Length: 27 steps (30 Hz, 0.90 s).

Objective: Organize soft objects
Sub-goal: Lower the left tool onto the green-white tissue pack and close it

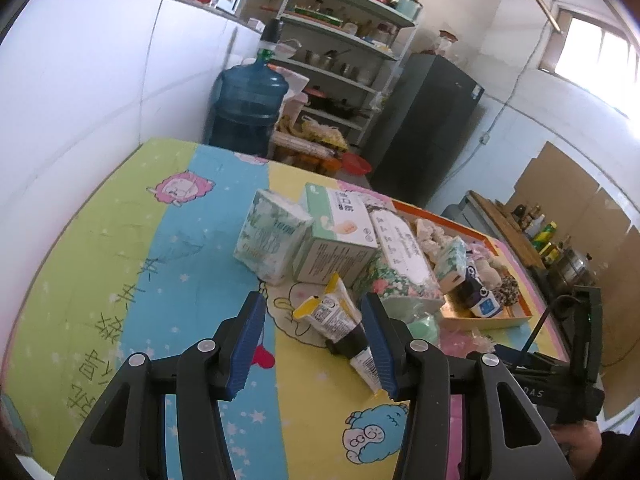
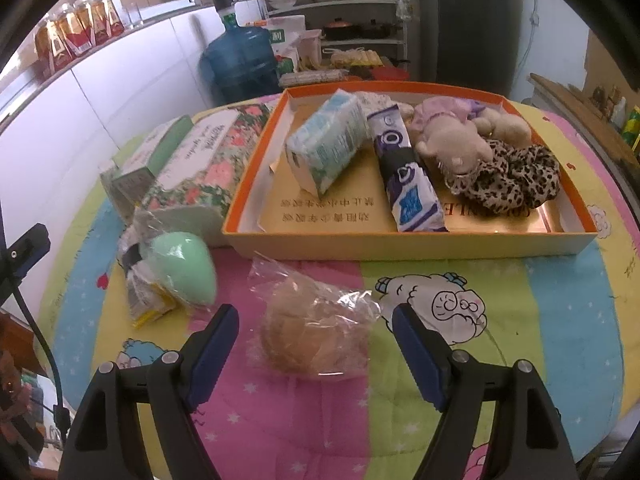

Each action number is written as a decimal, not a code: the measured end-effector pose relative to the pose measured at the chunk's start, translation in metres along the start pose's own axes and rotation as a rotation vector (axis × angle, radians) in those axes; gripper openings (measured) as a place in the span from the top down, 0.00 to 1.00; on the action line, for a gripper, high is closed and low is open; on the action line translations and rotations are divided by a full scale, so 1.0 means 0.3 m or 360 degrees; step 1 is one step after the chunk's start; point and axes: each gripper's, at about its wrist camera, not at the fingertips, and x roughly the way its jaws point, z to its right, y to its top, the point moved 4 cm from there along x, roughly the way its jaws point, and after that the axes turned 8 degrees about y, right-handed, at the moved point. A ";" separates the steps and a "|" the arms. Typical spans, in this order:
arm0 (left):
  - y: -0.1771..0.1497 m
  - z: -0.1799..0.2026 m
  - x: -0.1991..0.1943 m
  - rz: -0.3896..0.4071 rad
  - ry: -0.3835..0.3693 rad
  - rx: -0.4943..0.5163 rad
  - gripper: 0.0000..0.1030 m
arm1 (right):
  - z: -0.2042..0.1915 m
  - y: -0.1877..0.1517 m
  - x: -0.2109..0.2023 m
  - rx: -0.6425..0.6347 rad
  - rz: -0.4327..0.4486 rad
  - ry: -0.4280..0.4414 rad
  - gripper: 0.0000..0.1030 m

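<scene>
Between our spread right claw (image 2: pixel 316 354) lies a bagged bun (image 2: pixel 316 336), while our left claw (image 1: pixel 316 344), also spread, straddles a yellow tube (image 1: pixel 338 316).

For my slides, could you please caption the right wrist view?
Open right gripper poised around bagged beige sponge before orange tray.

Daylight pours from a window (image 1: pixel 600 48) at the left view's upper right, blown out to white glare. Both views are evenly bright with soft, faint shadows (fisheye bending curves the walls and darkens the corners). The bagged bun (image 2: pixel 316 328) looks slightly blurred.
</scene>
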 end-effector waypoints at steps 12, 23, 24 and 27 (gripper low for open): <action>0.028 0.013 0.057 0.0060 0.0014 0.0105 0.48 | -0.003 -0.010 -0.031 -0.0040 0.0007 0.0099 0.39; 0.138 -0.032 0.224 0.0060 -0.0175 0.0715 0.31 | 0.003 -0.016 -0.106 -0.0056 0.0054 0.0081 0.39; 0.137 -0.036 0.243 0.0034 -0.0197 0.0780 0.31 | 0.006 -0.016 -0.108 -0.0053 0.0055 0.0076 0.39; 0.132 -0.042 0.278 0.0014 -0.0210 0.0903 0.31 | 0.016 -0.015 -0.121 -0.0024 0.0065 0.0056 0.39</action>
